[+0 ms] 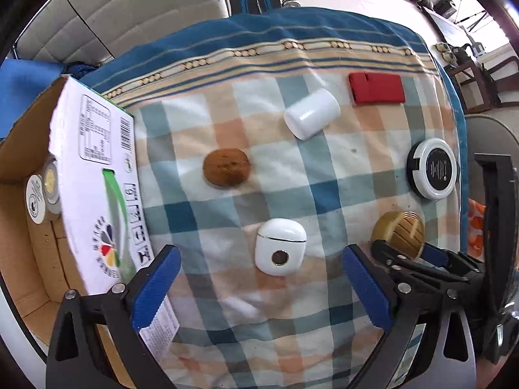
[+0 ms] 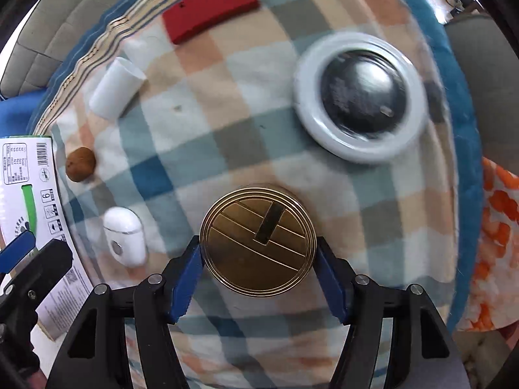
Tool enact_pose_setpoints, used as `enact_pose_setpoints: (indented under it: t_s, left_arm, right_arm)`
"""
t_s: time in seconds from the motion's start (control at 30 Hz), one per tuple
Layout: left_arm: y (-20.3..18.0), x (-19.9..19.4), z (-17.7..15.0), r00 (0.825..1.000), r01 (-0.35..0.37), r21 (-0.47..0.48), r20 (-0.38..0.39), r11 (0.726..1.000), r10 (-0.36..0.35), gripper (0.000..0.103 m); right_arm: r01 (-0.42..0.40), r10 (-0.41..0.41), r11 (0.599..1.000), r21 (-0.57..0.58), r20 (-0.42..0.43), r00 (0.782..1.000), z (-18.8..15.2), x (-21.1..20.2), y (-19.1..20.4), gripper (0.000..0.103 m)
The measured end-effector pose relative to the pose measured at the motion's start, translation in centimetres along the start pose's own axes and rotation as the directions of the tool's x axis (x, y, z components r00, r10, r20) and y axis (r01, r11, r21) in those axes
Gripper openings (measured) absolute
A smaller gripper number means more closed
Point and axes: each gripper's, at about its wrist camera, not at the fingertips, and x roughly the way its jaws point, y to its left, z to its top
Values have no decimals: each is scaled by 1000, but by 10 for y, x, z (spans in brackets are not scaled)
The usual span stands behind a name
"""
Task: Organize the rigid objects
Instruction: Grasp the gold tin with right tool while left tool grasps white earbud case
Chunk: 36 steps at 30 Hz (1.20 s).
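Observation:
A round gold tin [image 2: 258, 241] sits between the blue pads of my right gripper [image 2: 259, 256], which is shut on its sides. The tin [image 1: 398, 233] and right gripper [image 1: 405, 254] also show in the left wrist view. My left gripper [image 1: 259, 283] is open and empty, hovering just short of a white earbud case [image 1: 280, 247] that lies on the checked cloth [image 1: 324, 178]. On the cloth also lie a brown walnut-like ball [image 1: 226, 167], a white cylinder [image 1: 312, 117] on its side, a red flat block [image 1: 377, 88] and a white-rimmed black round disc [image 1: 433, 168].
An open cardboard box [image 1: 94, 175] stands at the left edge of the cloth, with small round tins [image 1: 40, 197] inside. A grey sofa [image 1: 129, 9] is behind the table. An orange-patterned cloth [image 2: 496, 236] hangs at the right.

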Motion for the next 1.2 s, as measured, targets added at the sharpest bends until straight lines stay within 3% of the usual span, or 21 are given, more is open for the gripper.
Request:
enact_pose_setpoints:
  t_s: [0.13,0.2,0.27,0.37,0.47,0.67,0.8,1.0,1.2]
  left_arm:
    - [-8,30,-3,999,-23,46,-47,999,25,99]
    - [-9,40,-1,998,-23,64,-54,998,27,91]
    - [-12,50,3,997,-32,84,-71,996,38,73]
    - [-17,64,8,992,-39,114,-113,993,52,56]
    - [-17,73,9,990,-26,117,-138,993,42,45]
    - [-14,71,-1,990,-6,120,-140,993,23,43]
    - [-5,79,-12,988,3,104,-156,995,13,44]
    - [-15,87,-4,988,-8,129,-155,992,28,51]
    - [-24,83,-2,990,-18,132,-135,991,36,43]
  right_arm:
    - [-6,6,1000,26,-23,1000,0,3,-18,68]
    - [-6,6,1000,23,-28,1000,3,6,-21,68]
    - [2,-1,1000,21,-32,999,4,9,-22,69]
    - [15,-14,1000,26,-40,999,7,13,-25,69]
    - [29,-27,999,31,-49,998,10,20,-25,69]
    - [46,-45,999,8,-58,997,10,21,-18,68]
    - [44,-45,999,-13,-74,996,-8,27,-6,68]
    - [51,-50,999,15,-69,996,-11,33,-4,72]
    - [78,-77,997,14,-68,995,-18,43,11,67]
